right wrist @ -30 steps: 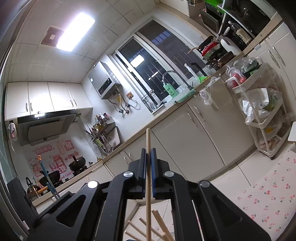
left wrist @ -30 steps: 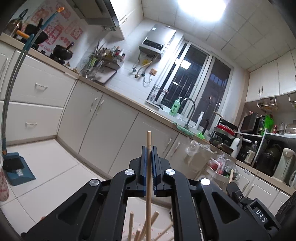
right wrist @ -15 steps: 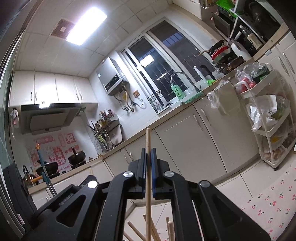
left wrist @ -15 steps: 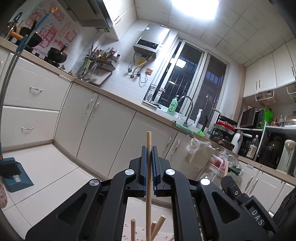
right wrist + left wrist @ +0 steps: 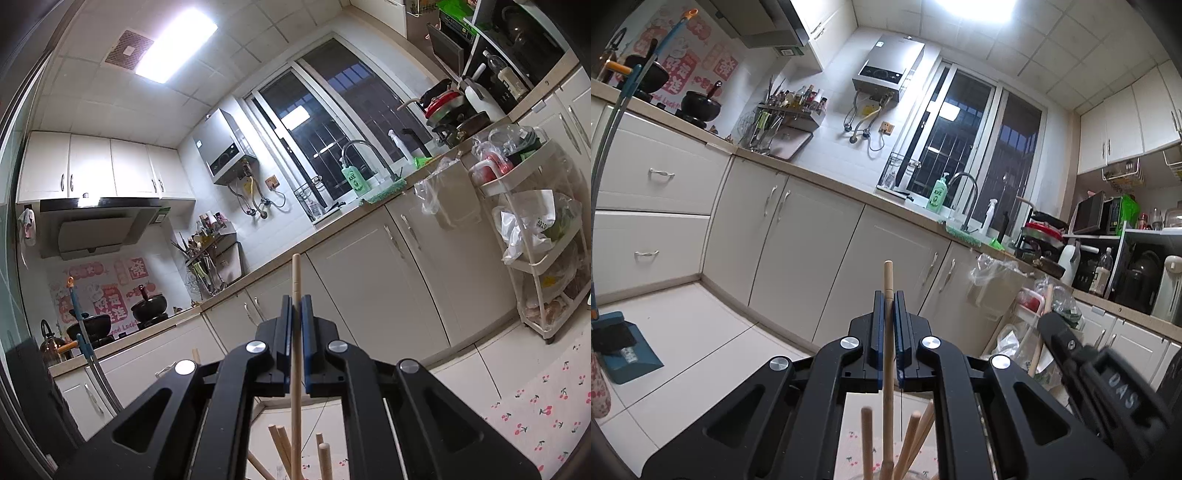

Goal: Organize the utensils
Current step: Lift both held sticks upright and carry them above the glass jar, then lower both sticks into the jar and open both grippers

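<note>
left tool (image 5: pixel 888 325) clamps an upright wooden stick (image 5: pixel 887 284) at frame centre; right tool (image 5: pixel 295 325) grips another stick (image 5: pixel 295 280) likewise. loose sticks (image 5: pixel 912 439) bottom centre. kitchen: cream cabinets (image 5: pixel 812 236), worktop (image 5: pixel 831 179) with sink faucet (image 5: pixel 966 195), white tile floor (image 5: pixel 687 332), cherry-print mat (image 5: pixel 535 410) lower right.

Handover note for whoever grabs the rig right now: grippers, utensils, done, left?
Left gripper: shut on a wooden stick, held upright.
Right gripper: shut on a wooden stick, also upright.
Below each gripper, other sticks stand bunched, seemingly in a clear container whose rim barely shows at the frame bottom.
Done: some sticks already gathered there.
Left: probably lower and release both held sticks among the others; the pictures do not show whether more utensils remain elsewhere.
</note>
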{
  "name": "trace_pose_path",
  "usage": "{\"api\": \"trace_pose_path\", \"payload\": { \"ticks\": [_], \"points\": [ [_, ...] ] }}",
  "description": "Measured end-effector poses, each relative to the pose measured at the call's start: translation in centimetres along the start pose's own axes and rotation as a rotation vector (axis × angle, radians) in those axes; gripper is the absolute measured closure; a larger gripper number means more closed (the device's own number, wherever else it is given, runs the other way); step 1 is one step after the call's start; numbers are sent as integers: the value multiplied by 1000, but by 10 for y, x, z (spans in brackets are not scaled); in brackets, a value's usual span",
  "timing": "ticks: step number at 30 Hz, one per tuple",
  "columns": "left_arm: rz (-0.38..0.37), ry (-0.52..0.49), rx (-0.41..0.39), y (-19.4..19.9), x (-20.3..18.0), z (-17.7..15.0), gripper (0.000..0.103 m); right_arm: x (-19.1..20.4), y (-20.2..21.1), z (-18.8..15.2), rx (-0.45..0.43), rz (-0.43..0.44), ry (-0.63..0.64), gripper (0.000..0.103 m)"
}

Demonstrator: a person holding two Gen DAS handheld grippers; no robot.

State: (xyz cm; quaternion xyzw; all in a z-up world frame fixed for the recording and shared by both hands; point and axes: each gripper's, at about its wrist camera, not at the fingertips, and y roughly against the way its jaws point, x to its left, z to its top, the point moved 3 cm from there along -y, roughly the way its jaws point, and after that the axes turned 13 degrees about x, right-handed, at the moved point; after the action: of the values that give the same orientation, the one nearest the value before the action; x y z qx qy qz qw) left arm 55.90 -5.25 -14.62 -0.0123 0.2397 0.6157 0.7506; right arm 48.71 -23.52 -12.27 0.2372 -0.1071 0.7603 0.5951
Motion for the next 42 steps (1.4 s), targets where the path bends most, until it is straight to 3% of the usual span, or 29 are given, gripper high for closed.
{"api": "trace_pose_path", "payload": {
  "ticks": [10, 28, 35, 42],
  "points": [
    [-1, -31, 33, 18, 2, -12, 98, 0, 2, -5, 10, 0, 10, 97],
    [32, 6, 72, 75, 29, -13, 98, 17, 16, -16, 38, -31, 100, 97],
    [-5, -11, 91, 69, 19, -5, 98, 30, 12, -3, 5, -30, 114, 97],
    [-17, -27, 135, 56, 15, -8, 98, 21, 6, -24, 76, -50, 128, 97]
  ]
}}
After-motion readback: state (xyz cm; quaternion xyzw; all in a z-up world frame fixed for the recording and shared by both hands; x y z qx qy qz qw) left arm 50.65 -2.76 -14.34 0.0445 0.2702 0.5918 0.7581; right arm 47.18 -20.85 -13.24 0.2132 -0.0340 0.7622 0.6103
